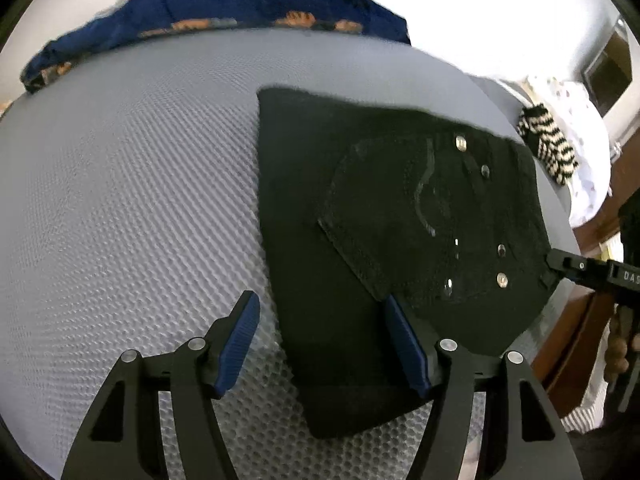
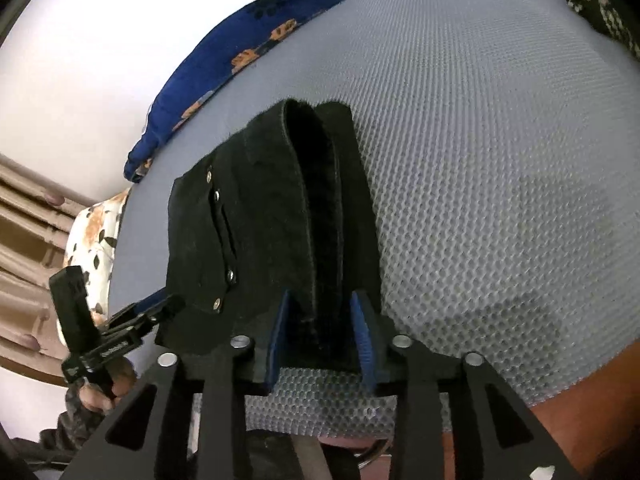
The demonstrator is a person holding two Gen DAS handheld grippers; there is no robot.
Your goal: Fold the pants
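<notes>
The black pants (image 1: 400, 220), folded compact on the grey mattress (image 1: 140, 200), are straddled unclamped at their near edge by the half-open right gripper (image 2: 322, 340) and wide-open left gripper (image 1: 324, 344); layers should be squared before release.

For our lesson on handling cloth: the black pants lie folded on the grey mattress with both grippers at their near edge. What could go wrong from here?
1. The right gripper straddles the thick folded edge of the black pants; it may catch only some layers.
2. The left gripper is open, one blue pad over bare grey mattress; closing could pinch little cloth.
</notes>
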